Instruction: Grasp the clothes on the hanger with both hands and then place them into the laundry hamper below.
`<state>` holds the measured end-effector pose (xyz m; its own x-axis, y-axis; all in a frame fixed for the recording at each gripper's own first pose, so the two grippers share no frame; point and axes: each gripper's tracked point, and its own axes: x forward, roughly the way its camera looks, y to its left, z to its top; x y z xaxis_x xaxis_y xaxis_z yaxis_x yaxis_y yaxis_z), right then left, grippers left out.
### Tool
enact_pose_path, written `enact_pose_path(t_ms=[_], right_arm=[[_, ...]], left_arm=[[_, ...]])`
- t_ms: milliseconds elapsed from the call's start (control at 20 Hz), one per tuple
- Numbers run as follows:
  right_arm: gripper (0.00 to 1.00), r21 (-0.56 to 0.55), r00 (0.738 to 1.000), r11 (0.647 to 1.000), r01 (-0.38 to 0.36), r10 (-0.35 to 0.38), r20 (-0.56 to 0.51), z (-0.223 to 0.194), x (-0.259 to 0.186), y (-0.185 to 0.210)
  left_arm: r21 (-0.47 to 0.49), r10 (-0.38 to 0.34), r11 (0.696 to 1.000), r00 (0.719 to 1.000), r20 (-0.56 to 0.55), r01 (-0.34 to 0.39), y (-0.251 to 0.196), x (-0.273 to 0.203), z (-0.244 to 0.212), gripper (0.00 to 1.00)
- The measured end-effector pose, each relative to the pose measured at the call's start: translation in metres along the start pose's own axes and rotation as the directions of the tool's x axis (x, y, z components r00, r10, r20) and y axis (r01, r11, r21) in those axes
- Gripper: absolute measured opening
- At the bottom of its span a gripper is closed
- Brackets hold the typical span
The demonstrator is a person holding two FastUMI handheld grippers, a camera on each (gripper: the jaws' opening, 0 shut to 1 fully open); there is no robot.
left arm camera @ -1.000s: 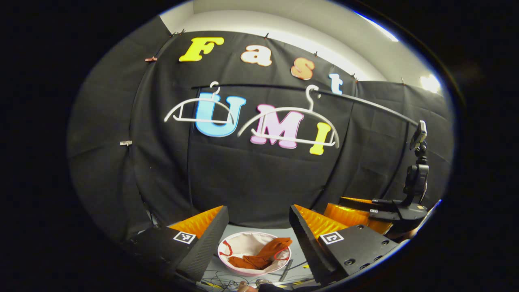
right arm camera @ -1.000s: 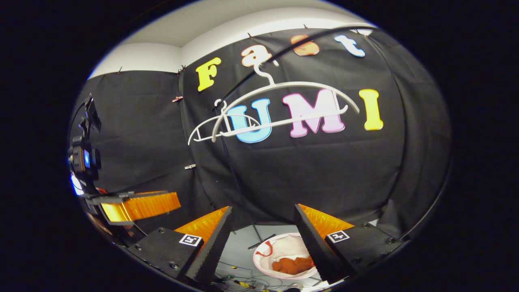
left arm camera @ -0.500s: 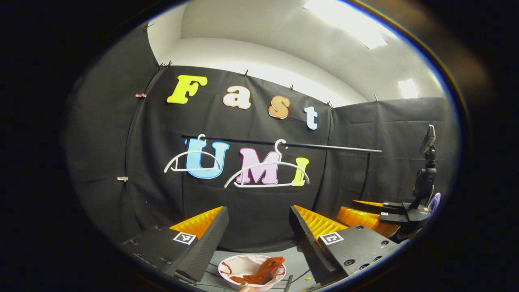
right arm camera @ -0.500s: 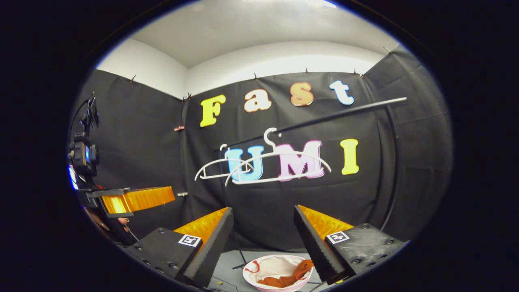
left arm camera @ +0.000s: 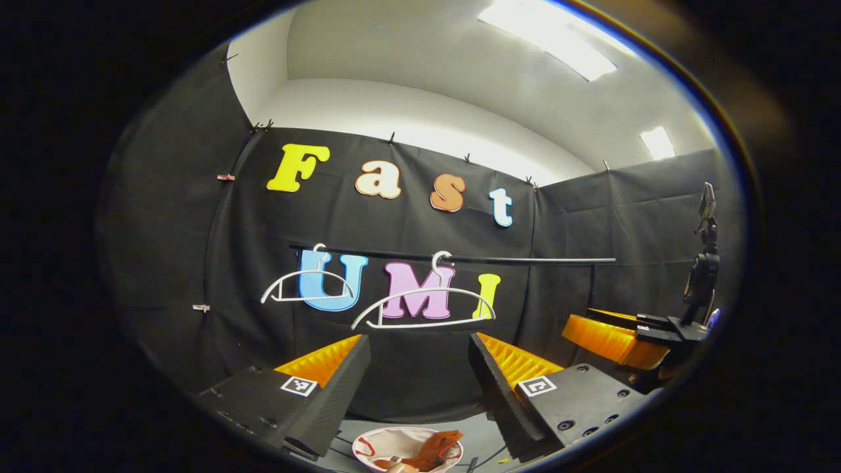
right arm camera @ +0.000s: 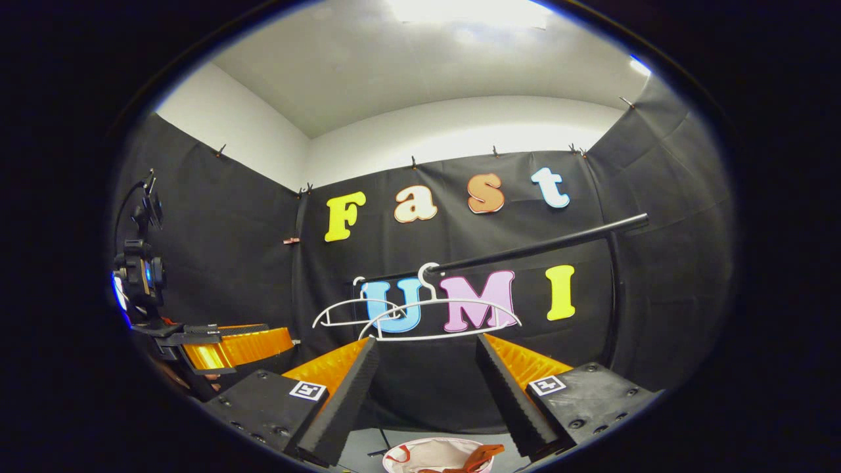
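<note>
Hamper (left arm camera: 368,443) w/ clothes (left arm camera: 430,450) below tongs (left arm camera: 420,378)

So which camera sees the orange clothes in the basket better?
The left gripper view. There the orange clothes lie in the white basket at the bottom edge, between the open left gripper's fingers, with more cloth showing. The right gripper view catches a smaller orange piece at the basket's rim, beside the open right gripper.

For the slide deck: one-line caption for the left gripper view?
Open left gripper faces two bare white hangers on the rail; orange garment lies in the hamper below.
</note>
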<state>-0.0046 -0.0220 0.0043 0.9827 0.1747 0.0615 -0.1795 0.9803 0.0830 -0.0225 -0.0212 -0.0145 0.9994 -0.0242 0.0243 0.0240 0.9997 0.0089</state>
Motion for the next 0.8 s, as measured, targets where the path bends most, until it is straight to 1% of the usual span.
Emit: enact_pose_path(t_ms=[50, 100, 300, 600, 800], right_arm=[[0.96, -0.005, 1.0, 1.0, -0.007, 0.007, -0.004, -0.001, 0.001, -0.002], [0.96, -0.006, 1.0, 1.0, -0.01, 0.01, -0.007, -0.002, 0.001, -0.004], [0.96, 0.015, 1.0, 0.999, -0.029, 0.029, -0.011, -0.002, -0.001, -0.008], [0.96, 0.011, 0.999, 0.999, -0.044, 0.044, -0.021, -0.003, -0.001, -0.012], [0.96, 0.019, 0.999, 0.999, -0.039, 0.04, -0.032, -0.005, -0.003, -0.017]], left_arm=[[-0.001, 0.004, 1.0, 1.0, -0.002, -0.004, -0.001, 0.0, -0.001, 0.99], [-0.002, 0.004, 1.0, 1.0, -0.005, -0.004, -0.002, 0.0, -0.001, 0.95], [0.005, 0.025, 1.0, 1.0, -0.013, -0.025, -0.006, -0.001, -0.005, 0.95], [0.012, 0.049, 0.999, 0.999, -0.018, -0.049, -0.008, -0.004, -0.007, 0.95], [0.012, 0.056, 0.998, 0.998, -0.022, -0.056, -0.009, -0.004, -0.006, 0.95]])
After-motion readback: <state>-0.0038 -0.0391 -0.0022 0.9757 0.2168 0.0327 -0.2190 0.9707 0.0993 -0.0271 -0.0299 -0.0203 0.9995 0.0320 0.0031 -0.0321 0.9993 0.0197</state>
